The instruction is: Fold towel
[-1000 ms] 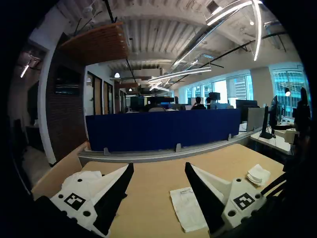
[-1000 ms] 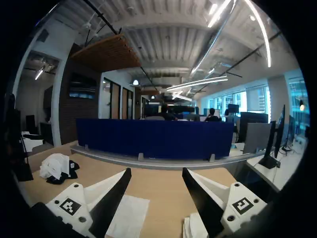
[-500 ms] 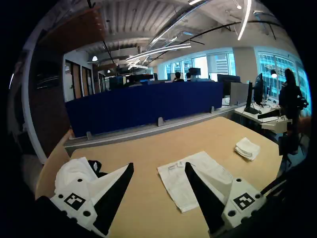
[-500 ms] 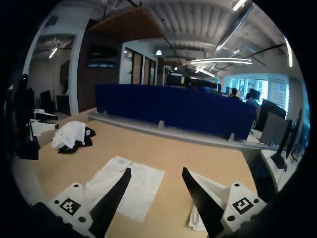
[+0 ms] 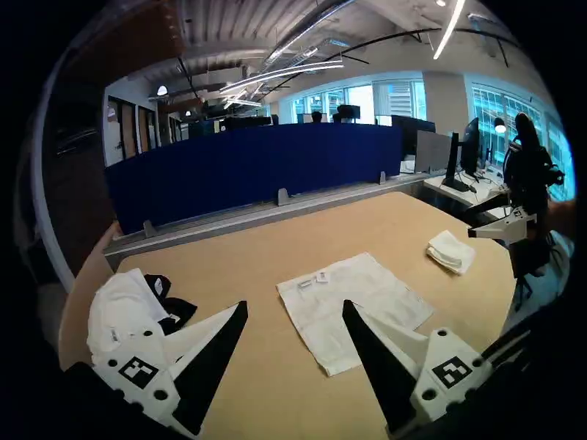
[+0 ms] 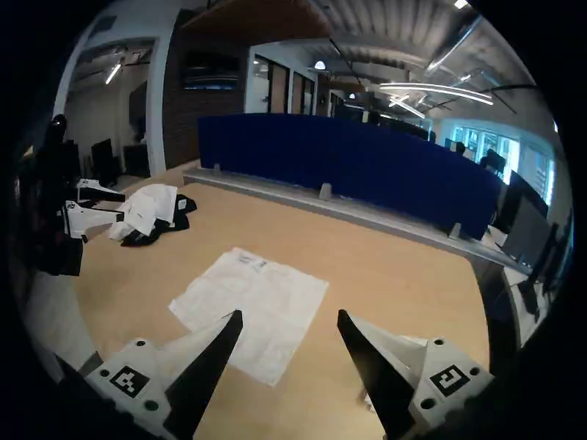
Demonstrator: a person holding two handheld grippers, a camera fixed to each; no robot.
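Two grippers, both empty: the left gripper (image 5: 293, 303) hangs with its fingers spread wide and nothing between them; the right gripper (image 6: 290, 314) is the same, parted and gripping nothing; the towel (image 5: 352, 308) lies flat and unfolded on the table (image 5: 242, 242), low centre of the left gripper view, its lower right part running behind the right-hand finger; in the right gripper view it sits mid-frame, its near corner showing between the two fingers; so this reads as the approach, with no fold made yet; the next move, I'd judge, wants both grippers down on two corners of one edge, pinching thin cloth off the wood (easy to miss, or to scrape the table), then carrying that edge across to the opposite one; a small folded cloth (image 5: 450, 251) sits at the right of the left gripper view, a white-and-black heap of clothes (image 5: 125, 312) at lower left, both apart from the towel; hard to make out: stretches of the towel's near edge behind the fingers, and the small tag near its far edge.
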